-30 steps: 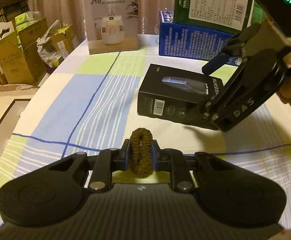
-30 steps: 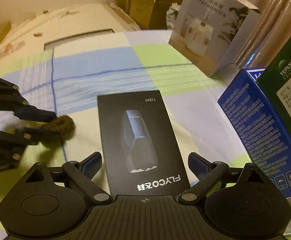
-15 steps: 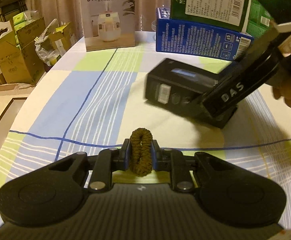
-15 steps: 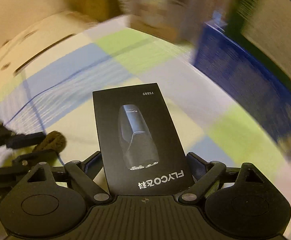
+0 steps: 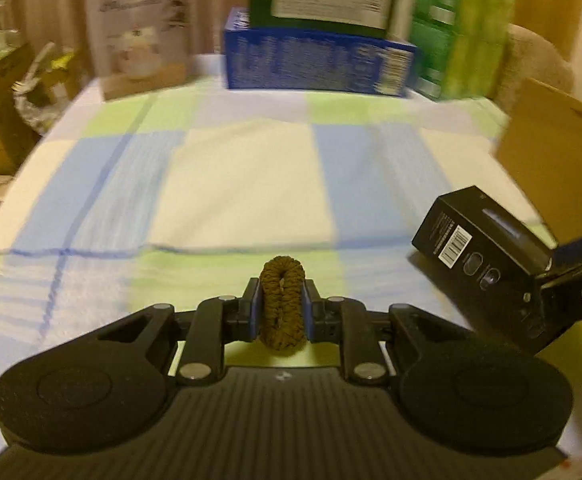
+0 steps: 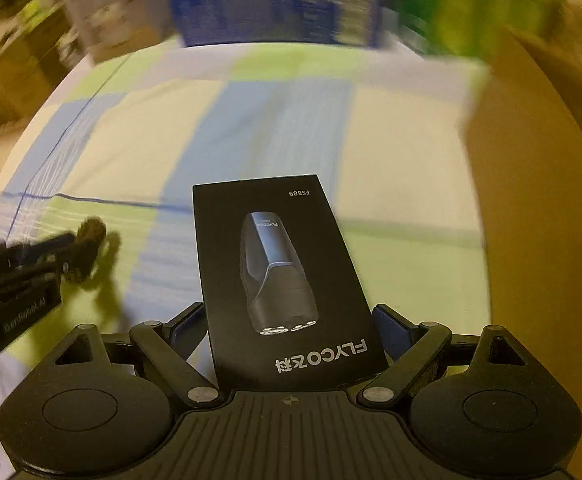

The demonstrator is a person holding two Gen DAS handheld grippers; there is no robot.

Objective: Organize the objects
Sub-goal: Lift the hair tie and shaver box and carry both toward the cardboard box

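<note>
Two things are now in hand at once, one per gripper. The left gripper point(image 5: 281, 312) is pinched tight on a small brown braided fabric ring point(image 5: 282, 304), holding it just above the near edge of the checked blue, green and cream tablecloth point(image 5: 247, 176); that grip looks the same as a second ago. The right gripper point(image 6: 291, 320) has its jaws spread wide around the flat black cardboard shaver box point(image 6: 287, 280), pads against its two long sides.

What changed is the box. A second ago it lay flat near the middle of the tablecloth with the right gripper closing in; now it hangs tilted, clear of the cloth, toward the near right corner point(image 5: 487, 248), next to a brown cardboard panel point(image 5: 563, 168) standing at the right edge. Blur in the right wrist view fits a fast carry with a twist.

At the far edge stand a white humidifier box point(image 5: 139, 32), a blue carton point(image 5: 315, 60) and a green carton point(image 5: 463, 28).

Judging from this, the pick-up is done and both items are on their way to wherever they get sorted; the brown panel may be the destination, though I cannot tell.
</note>
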